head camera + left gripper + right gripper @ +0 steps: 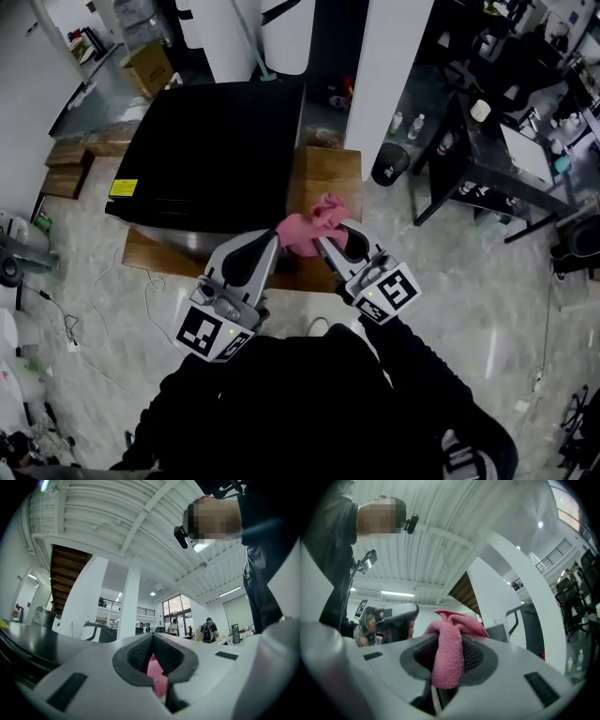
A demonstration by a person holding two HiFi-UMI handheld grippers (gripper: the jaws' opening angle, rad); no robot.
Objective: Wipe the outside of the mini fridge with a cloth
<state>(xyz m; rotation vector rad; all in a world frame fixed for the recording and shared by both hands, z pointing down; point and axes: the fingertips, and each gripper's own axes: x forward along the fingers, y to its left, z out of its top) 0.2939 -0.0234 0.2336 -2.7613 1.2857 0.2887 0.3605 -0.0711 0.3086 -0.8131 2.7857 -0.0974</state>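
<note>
Both tools are on the pink cloth (314, 225). The right gripper (330, 242) is clamped on a thick fold that bulges past its jaws. The left gripper (274, 246) nips only a thin bit, jaws nearly pressed together. The cloth is held wadded in the air at the front right corner of the black mini fridge (216, 141), over the low wooden stand (330, 169) that carries the fridge. It looks clear of the fridge, though I can't confirm contact from above. Risks: the left bite looks shallow, so any pull between the two hands would likely strip it out. The wad is small and the jaw tips sit right beside it, so pressing down could put hard plastic on the glossy top instead of terry. The fridge looks unsecured on the stand, so a hard sideways swipe might slide it.
</note>
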